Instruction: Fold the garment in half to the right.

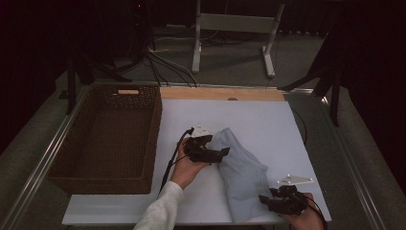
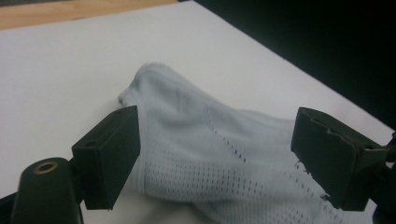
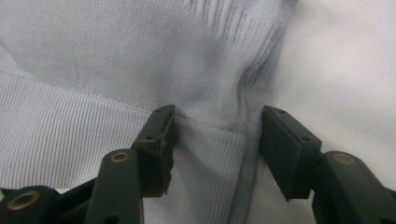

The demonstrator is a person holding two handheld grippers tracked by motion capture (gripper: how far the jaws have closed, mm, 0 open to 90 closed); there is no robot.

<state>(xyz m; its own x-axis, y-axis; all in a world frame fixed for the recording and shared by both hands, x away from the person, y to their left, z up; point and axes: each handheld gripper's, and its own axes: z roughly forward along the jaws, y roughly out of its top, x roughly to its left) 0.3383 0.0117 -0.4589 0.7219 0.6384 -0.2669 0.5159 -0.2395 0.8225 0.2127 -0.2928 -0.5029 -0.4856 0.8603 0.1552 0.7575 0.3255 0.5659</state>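
Note:
A pale blue garment (image 1: 244, 175) lies crumpled on the white table top (image 1: 268, 120), running from the middle down to the front edge. My left gripper (image 1: 224, 153) is at its upper left end. In the left gripper view the left gripper (image 2: 217, 158) stands open, its wide-apart jaws on either side of the mesh-textured cloth (image 2: 201, 140) without pressing it. My right gripper (image 1: 264, 199) is at the garment's lower end near the table's front edge. In the right gripper view the right gripper (image 3: 219, 149) is open, straddling a fold of the ribbed hem (image 3: 210, 144).
A dark woven basket (image 1: 155, 129) stands empty on the left of the table, close to my left hand. A wooden strip (image 1: 220, 93) runs along the far edge. Cables and a metal stand (image 1: 234, 24) lie on the floor beyond.

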